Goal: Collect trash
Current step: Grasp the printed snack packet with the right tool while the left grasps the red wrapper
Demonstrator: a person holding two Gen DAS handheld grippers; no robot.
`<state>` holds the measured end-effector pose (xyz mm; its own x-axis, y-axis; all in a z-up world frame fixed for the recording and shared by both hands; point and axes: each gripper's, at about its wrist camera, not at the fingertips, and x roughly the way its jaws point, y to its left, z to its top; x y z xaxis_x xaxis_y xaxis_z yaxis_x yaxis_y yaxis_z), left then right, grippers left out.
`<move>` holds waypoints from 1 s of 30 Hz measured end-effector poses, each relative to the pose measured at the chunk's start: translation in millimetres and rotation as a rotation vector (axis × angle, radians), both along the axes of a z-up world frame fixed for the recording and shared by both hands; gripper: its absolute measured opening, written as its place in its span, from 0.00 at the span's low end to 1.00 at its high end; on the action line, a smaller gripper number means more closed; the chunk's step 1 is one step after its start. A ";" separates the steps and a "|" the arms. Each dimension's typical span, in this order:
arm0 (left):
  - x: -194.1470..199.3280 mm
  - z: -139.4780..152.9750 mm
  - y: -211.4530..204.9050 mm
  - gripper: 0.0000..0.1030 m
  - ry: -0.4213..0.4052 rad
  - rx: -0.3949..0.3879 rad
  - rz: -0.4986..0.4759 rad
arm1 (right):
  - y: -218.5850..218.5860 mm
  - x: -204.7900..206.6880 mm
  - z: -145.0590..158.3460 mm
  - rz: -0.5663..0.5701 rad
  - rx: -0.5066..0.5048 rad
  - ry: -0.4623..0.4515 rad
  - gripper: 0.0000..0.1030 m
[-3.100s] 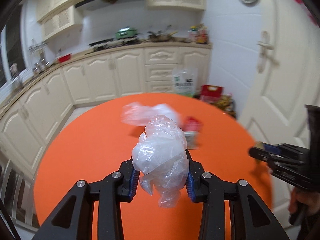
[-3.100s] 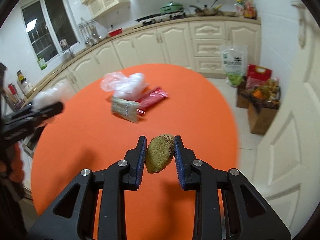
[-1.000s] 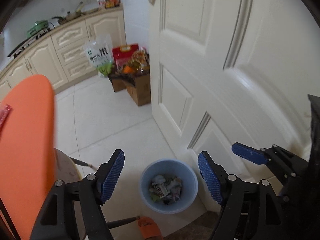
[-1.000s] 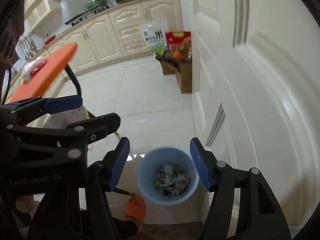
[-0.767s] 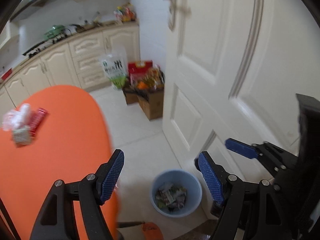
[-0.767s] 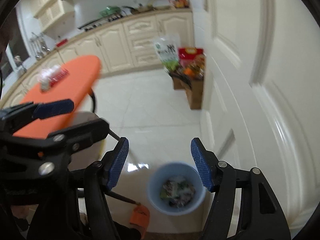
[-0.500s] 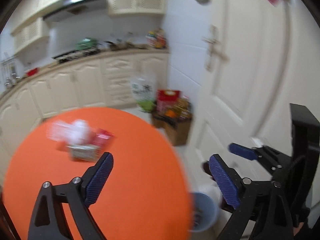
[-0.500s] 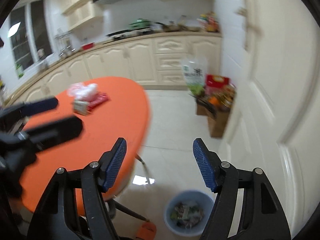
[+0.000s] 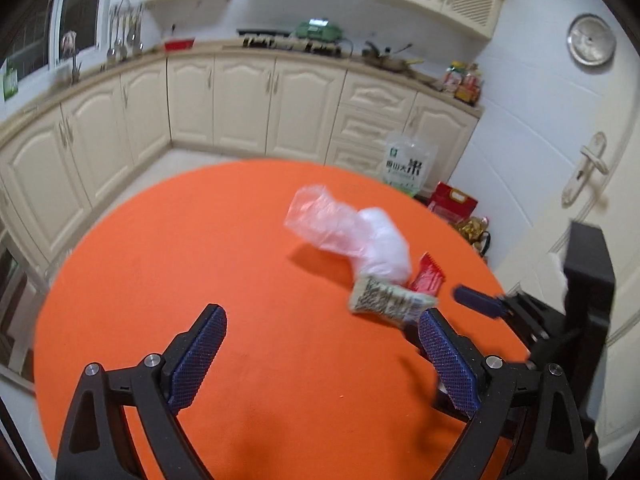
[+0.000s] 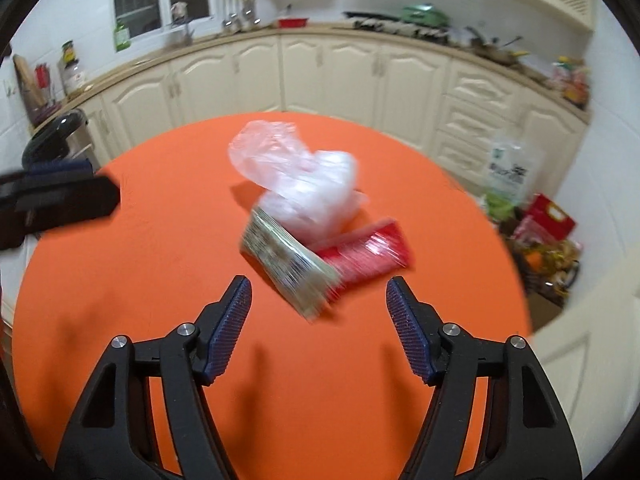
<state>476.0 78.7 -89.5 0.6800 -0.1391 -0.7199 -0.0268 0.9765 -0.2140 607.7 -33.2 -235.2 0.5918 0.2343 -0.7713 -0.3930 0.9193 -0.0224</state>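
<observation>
Both tools are built from matte black plastic linkage arms with triangular cut-outs, and small round silver screws are seen at the joints. The left gripper point(image 9: 320, 356) is fitted with dark blue, finely cross-hatched rubber pads point(image 9: 198, 360) on the inner face of each finger. The same blue textured pads point(image 10: 228, 332) and silver screw heads are seen on the right gripper point(image 10: 319, 328), whose black boxy body shows in the left wrist view.
</observation>
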 end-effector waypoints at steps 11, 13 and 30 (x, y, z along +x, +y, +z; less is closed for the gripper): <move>28.0 9.8 15.1 0.91 0.080 -0.087 0.015 | 6.7 20.0 -16.1 0.089 -0.010 0.048 0.26; 23.9 20.3 19.2 0.90 0.081 -0.075 0.018 | 5.7 13.7 -15.3 0.111 -0.024 0.045 0.19; 1.2 112.7 -30.2 0.97 -0.018 0.139 -0.010 | -82.8 -43.1 30.9 -0.033 0.232 -0.064 0.06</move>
<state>477.2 48.5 23.2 0.6920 -0.0456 -0.7204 -0.0144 0.9969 -0.0769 564.6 -116.0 -204.4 0.6484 0.3807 -0.6593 -0.3671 0.9150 0.1672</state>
